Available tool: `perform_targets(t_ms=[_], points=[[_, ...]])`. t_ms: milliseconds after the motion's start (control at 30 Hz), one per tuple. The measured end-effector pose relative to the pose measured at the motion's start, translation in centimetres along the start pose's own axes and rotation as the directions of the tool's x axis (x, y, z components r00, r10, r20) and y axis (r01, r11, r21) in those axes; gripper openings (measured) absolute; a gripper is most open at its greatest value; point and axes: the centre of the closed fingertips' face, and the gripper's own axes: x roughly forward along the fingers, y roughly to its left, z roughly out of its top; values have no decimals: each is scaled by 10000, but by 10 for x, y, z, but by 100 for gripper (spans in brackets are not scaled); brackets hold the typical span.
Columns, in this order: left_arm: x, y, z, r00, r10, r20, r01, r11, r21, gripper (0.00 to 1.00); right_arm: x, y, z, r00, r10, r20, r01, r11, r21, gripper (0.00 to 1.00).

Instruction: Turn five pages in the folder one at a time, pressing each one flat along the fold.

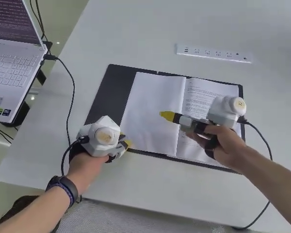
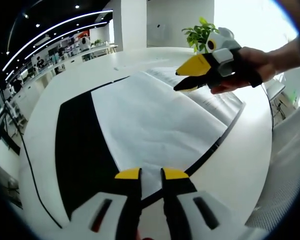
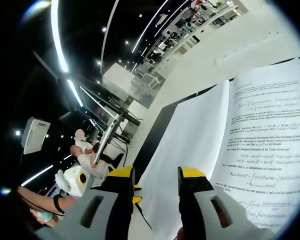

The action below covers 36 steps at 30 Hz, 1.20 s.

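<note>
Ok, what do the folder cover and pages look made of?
Folder cover: black, matte, likely plastic or coated board; flat, no glare. Pages: thin white matte paper; the blank sheet seems to bow slightly, the other carries printed text.

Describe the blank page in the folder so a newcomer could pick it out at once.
On the white table, a black folder lies open. The blank page is the white sheet left of the fold in the head view, with the right gripper pointing over it. Its neighbour across the fold, the printed page, is covered in text; this one carries none.
</note>
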Motion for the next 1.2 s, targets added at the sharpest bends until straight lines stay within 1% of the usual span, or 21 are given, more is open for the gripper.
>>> perform_targets(t_ms=[100, 167, 233, 400, 433, 533, 667, 933, 1000, 1200], points=[[0, 0, 0, 10000, -2, 7, 2, 10000, -50, 14, -1, -7, 7, 10000, -61, -64, 60, 9997, -225, 32], [0, 0, 0, 10000, 2, 33, -1, 9998, -192, 14, -1, -7, 8, 9997, -161, -165, 152, 9984, -543, 32], [1, 0, 0, 10000, 17, 36, -16, 9997, -231, 14, -2, -9, 10, 9994, -268, -196, 254, 9972, -708, 30], [2, 0, 0, 10000, 64, 36, -63, 9993, -373, 15, -3, -16, 17, 9988, -485, -105, 475, 9956, -814, 25], [2, 0, 0, 9999, 92, 45, -90, 9990, -429, 15, -3, -17, 21, 9988, -483, 54, 486, 9951, -859, 24], [2, 1, 0, 9999, 128, 70, -125, 9985, -539, 15, -3, -17, 26, 9989, -401, 237, 418, 9959, -799, 17], [2, 1, -1, 9999, 119, 50, -116, 9985, -540, 15, -3, -24, 30, 9985, -402, 384, 433, 9956, -828, 11], [2, 0, -1, 9999, 108, -29, -109, 9988, -485, 16, 1, -39, 27, 9975, -588, 385, 605, 9972, -442, 4], [3, 0, -1, 9999, 100, -51, -102, 9988, -477, 15, 1, -42, 28, 9970, -619, 468, 631, 9977, -261, 1], [2, 1, -1, 9998, 172, -54, -174, 9987, -485, 14, 1, -36, 28, 9974, -539, 474, 552, 9982, -253, 0]])
